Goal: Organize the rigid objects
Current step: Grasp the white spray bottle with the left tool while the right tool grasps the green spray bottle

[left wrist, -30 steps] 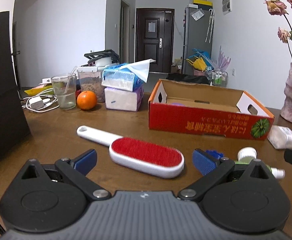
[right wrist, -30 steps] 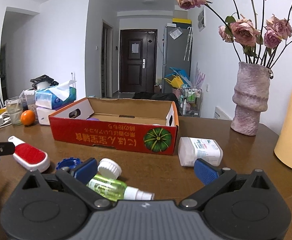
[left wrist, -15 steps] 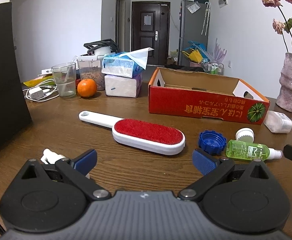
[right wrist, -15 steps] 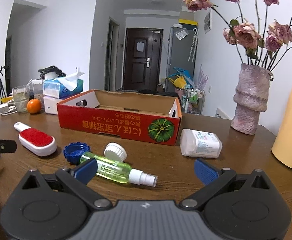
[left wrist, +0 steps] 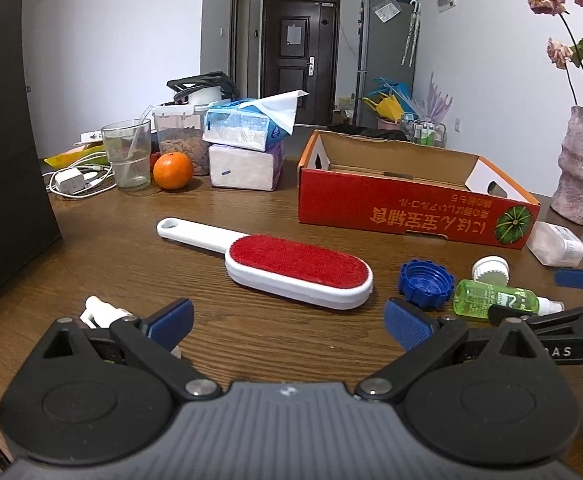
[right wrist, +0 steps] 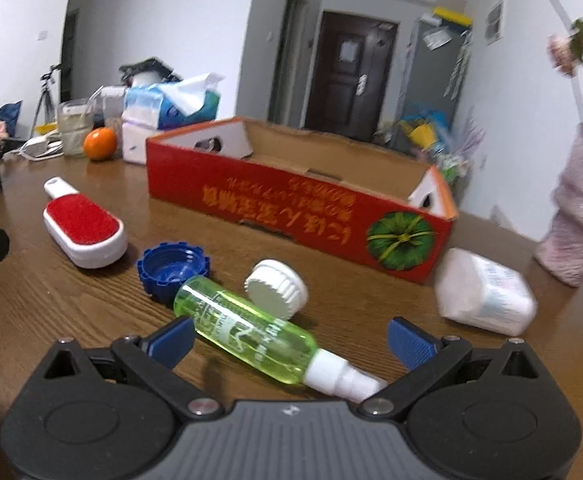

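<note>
My left gripper (left wrist: 287, 322) hangs low over the brown wooden bench (left wrist: 131, 232) with its jaws spread wide and nothing between them. Just ahead of it lies the white-handled lint brush with a red pad (left wrist: 291, 266), flat on the bench, handle pointing away to the left. A small white spray nozzle (left wrist: 99, 312) peeks out beside the left finger.

My right gripper (right wrist: 291, 340) is also wide open. The clear green spray bottle with a white nozzle (right wrist: 251, 336) lies on its side between its 2 fingers, not clamped, nozzle end toward the camera. The bottle's far end touches the blue ridged plastic cap (right wrist: 173, 266), and the white ribbed cap (right wrist: 277, 288) sits just beside the bottle. The white plastic pill bottle (right wrist: 485, 296) lies on its side near the right corner of the red open-topped cardboard box (right wrist: 291, 216), which stands behind all of these.
</note>
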### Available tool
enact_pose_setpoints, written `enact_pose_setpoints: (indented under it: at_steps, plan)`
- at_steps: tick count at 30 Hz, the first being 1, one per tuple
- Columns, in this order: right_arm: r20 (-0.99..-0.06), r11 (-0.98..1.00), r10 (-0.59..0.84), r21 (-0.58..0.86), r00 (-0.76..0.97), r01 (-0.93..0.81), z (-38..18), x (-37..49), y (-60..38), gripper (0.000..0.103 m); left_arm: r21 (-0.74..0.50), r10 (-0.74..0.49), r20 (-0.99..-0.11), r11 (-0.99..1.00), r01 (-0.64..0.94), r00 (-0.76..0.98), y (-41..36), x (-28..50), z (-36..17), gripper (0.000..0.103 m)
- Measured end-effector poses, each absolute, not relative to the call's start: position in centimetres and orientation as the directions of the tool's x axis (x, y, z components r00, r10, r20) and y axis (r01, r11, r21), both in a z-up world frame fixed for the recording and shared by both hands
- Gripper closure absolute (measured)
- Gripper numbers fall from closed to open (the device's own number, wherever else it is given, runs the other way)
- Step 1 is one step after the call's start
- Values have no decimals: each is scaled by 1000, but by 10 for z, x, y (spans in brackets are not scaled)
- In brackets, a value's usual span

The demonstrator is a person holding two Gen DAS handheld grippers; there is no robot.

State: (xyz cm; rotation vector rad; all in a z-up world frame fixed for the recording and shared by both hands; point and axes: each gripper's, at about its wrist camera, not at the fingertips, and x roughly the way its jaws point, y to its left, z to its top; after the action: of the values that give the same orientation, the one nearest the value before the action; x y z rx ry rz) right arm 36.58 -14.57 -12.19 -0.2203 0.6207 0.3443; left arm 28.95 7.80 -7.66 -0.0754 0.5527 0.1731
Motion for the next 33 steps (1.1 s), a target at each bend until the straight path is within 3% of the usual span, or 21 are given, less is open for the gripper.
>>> enact_pose_setpoints:
  at_steps: [4,16,33]
  plan:
    - [-616,908,299,-52,729,-416,-126,375,-145,5,-38,150,-545,978,-203,825,87,294,-79,0]
    - [-626,902,286,-79,725,-424,-129,348,-131,71,-42,183,-566,967,-250,803,109,301,-82,0]
    - [-624,944,237,-33,744,-328,-126,307,-127,73,-18,173,-550,976,-219,817,149,298,-84,0]
